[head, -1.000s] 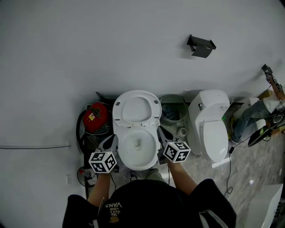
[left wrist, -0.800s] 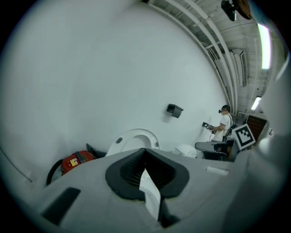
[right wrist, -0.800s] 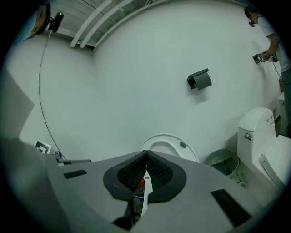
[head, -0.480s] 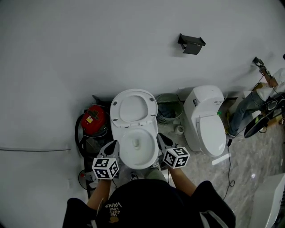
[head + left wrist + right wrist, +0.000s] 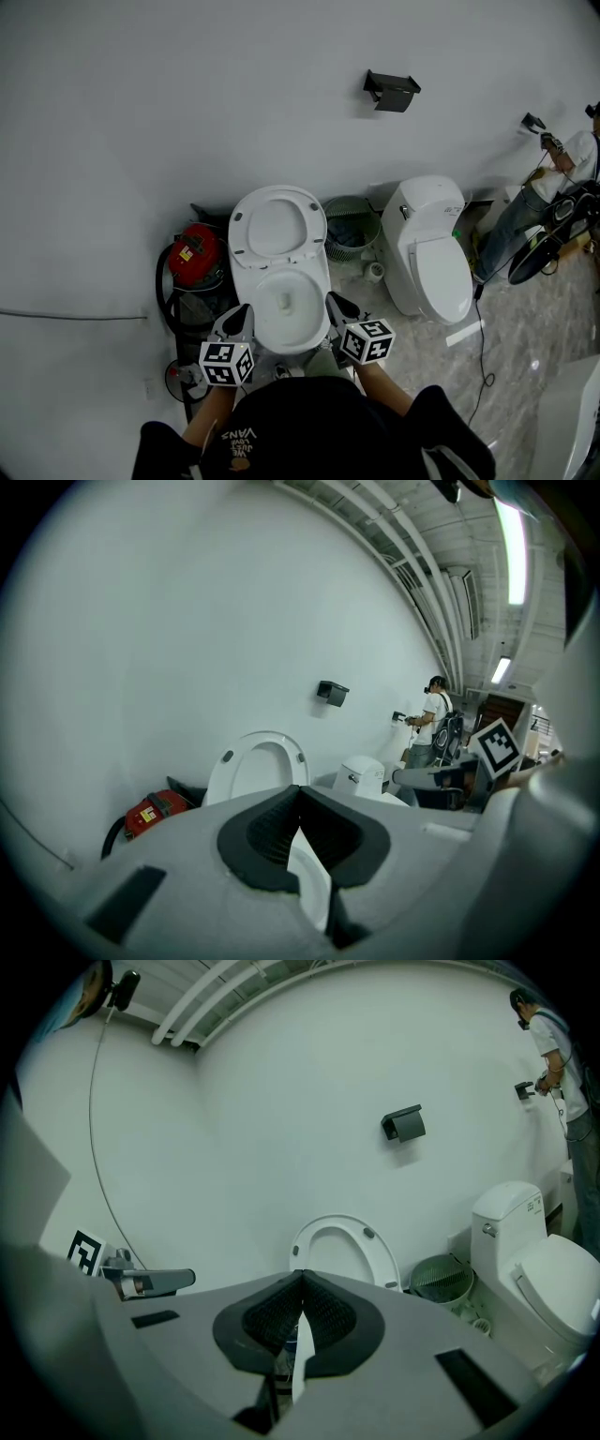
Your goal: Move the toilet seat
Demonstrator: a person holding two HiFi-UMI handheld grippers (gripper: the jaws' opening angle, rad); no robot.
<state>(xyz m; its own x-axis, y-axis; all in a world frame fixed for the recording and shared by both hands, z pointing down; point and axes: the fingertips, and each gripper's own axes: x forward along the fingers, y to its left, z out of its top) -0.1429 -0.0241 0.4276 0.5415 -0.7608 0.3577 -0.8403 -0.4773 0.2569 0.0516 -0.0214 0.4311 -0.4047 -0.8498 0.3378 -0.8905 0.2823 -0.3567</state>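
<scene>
My left fingers [image 5: 240,315] are pressed fully together with nothing between them. My right fingers [image 5: 337,304] are the same, closed tight and empty. They hover at either side of the open bowl [image 5: 322,281], the left fingers by its left rim and the right fingers by its right rim; I cannot tell whether either touches it. The toilet seat [image 5: 277,228] stands raised beyond both sets of fingertips, ahead of them and between them, leaning back against the white wall. Past my right fingers sits a green bin [image 5: 352,230], then a second toilet [image 5: 436,267] with its lid down. Beyond my left fingers lies a red canister [image 5: 195,251]. A person [image 5: 520,225] stands well off to the right of my right fingers.
</scene>
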